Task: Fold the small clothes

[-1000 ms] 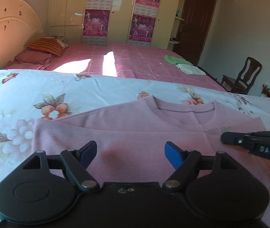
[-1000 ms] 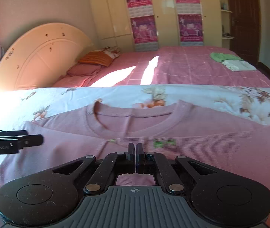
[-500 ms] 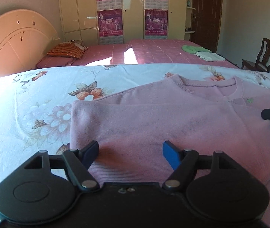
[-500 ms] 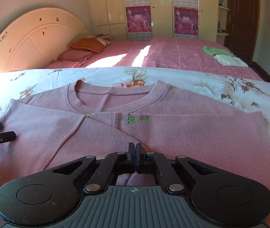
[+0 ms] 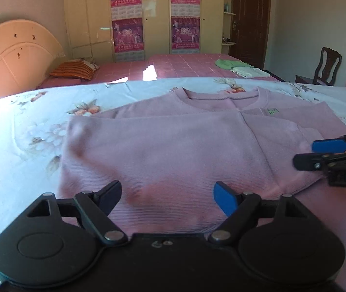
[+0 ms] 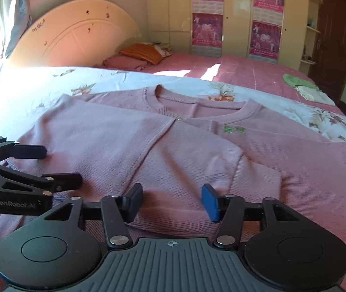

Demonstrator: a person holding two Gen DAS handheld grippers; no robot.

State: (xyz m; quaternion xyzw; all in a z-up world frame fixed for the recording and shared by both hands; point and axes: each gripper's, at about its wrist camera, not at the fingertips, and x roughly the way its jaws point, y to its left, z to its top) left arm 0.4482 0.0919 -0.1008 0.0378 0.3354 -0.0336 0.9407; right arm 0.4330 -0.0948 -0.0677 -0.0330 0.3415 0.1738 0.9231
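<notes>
A pink knit sweater [image 5: 168,143] lies flat on the floral bedsheet [image 5: 27,131], neck away from me, with its left side and sleeve folded in over the body. It also shows in the right wrist view [image 6: 173,150]. My left gripper [image 5: 166,196] is open and empty just above the sweater's near left part. My right gripper [image 6: 171,200] is open and empty over the near edge of the folded-in sleeve. Each gripper shows from the side in the other's view: the right one [image 5: 318,153] and the left one [image 6: 53,168].
A second bed with a pink cover [image 5: 185,65] stands behind, with pillows [image 5: 73,69] and folded green and white clothes [image 5: 238,68] on it. A wooden chair [image 5: 323,65] stands at the right. Wardrobes with posters [image 6: 207,31] line the far wall.
My right gripper has opened and let go of the sleeve, which now lies folded across the sweater's body. Both grippers have pulled back a little toward the near edge.
</notes>
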